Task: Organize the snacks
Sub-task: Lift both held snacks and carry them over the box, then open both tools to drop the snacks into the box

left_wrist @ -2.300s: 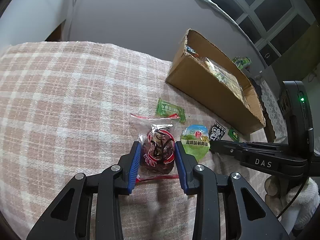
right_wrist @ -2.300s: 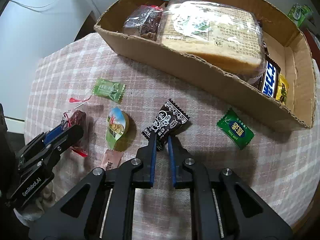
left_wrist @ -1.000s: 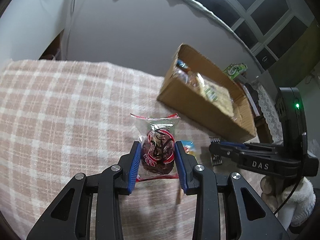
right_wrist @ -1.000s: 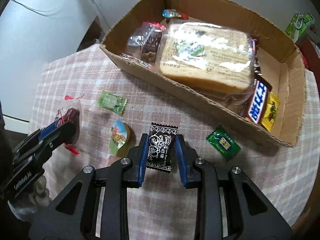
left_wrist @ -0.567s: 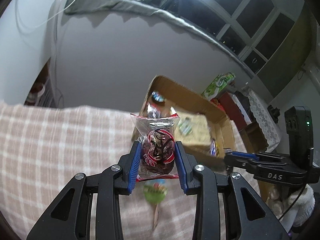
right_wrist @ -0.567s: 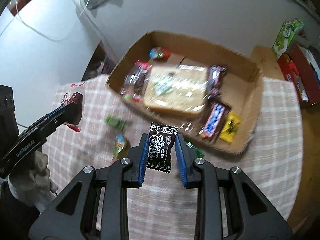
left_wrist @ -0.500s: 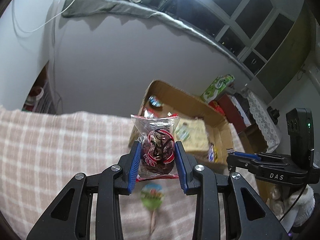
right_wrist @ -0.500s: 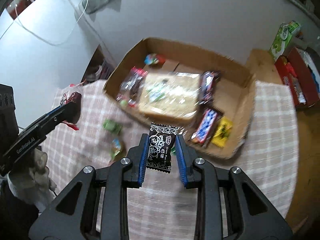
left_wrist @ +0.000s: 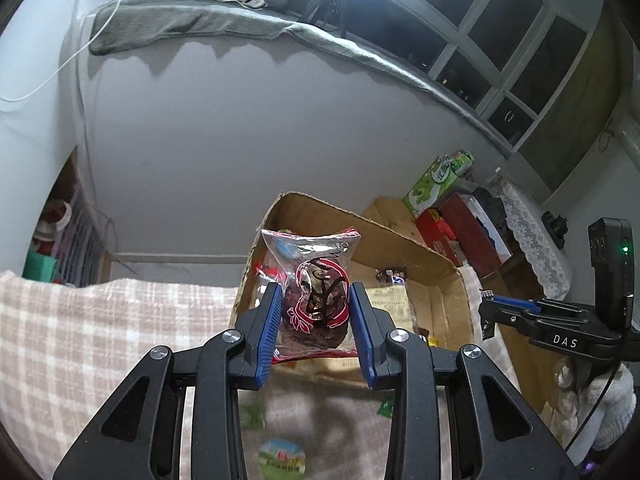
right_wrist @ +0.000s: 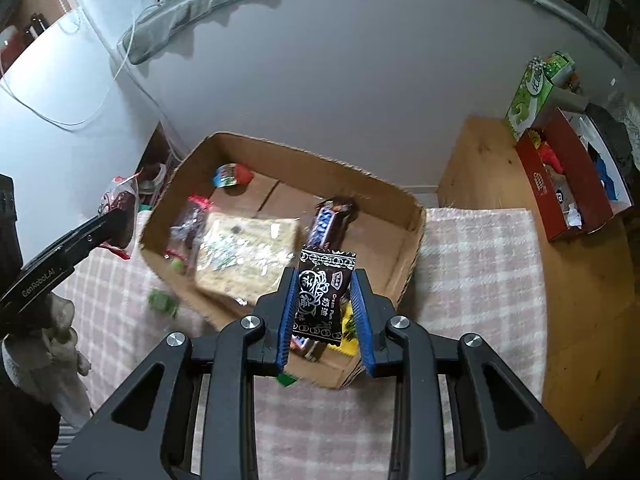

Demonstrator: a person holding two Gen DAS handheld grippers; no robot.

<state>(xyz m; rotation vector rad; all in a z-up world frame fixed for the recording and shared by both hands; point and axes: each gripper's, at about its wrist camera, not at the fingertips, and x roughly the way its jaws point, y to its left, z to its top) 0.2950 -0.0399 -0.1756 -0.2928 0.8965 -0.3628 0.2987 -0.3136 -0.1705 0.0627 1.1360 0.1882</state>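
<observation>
My left gripper (left_wrist: 315,312) is shut on a clear red-printed packet with a dark snack inside (left_wrist: 316,300), held in the air before the near left end of the cardboard box (left_wrist: 376,236). My right gripper (right_wrist: 323,304) is shut on a black sweet wrapper (right_wrist: 322,300), held above the box's (right_wrist: 416,240) near right part. In the box lie a large bread pack (right_wrist: 244,256), a chocolate bar (right_wrist: 326,222), a red-blue sweet (right_wrist: 232,174) and a yellow packet (right_wrist: 348,334). From the right wrist view the left gripper (right_wrist: 120,220) shows at the left edge with its packet.
The box sits on a pink checked cloth (right_wrist: 476,280). On the cloth in front of the box lie a round green-lidded cup (left_wrist: 282,458) and small green sweets (right_wrist: 162,302). A wooden surface (right_wrist: 580,320) with a red box (right_wrist: 568,176) and a green carton (right_wrist: 532,88) stands to the right.
Both grippers have risen off the cloth with their packets and moved toward the box, which now lies under and ahead of them. The grips have not changed.
</observation>
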